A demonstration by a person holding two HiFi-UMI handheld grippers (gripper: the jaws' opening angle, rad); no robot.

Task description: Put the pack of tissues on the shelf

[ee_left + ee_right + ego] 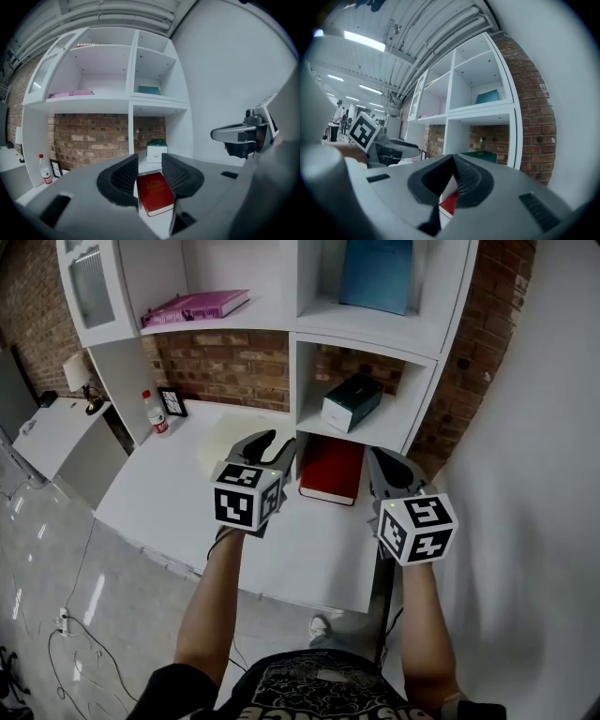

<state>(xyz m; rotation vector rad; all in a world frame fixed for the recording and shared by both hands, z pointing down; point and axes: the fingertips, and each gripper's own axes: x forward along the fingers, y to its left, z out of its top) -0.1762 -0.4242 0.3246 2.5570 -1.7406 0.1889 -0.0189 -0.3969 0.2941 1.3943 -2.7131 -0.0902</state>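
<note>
Closest to us in the head view, our two forearms are reaching out over the white desk (187,507), each carrying a gripper. We are holding the left gripper (273,443) with its fingers a little apart and the right gripper (384,460) with its fingers drawn together, both empty. Ahead, the pack of tissues (352,401) is lying flat in the lower right compartment of the white shelf (292,343). Its dark green top is facing up, and its long axis is running diagonally from front left to back right. A red book (333,470) is lying on the desk just in front of that compartment. A bottle (156,413) is standing at the desk's far left before a brick wall (225,367). A plain white wall (534,427) is closing off the right side, and floor (47,549) is showing beyond the desk's left edge.

Through the left gripper view, we are seeing its fingers (123,178) standing a narrow gap apart, gripping nothing. The red book is showing through the gap, with the pack of tissues (156,151) beyond it.

Through the right gripper view, the fingers (472,180) are meeting at their tips, holding nothing.
</note>
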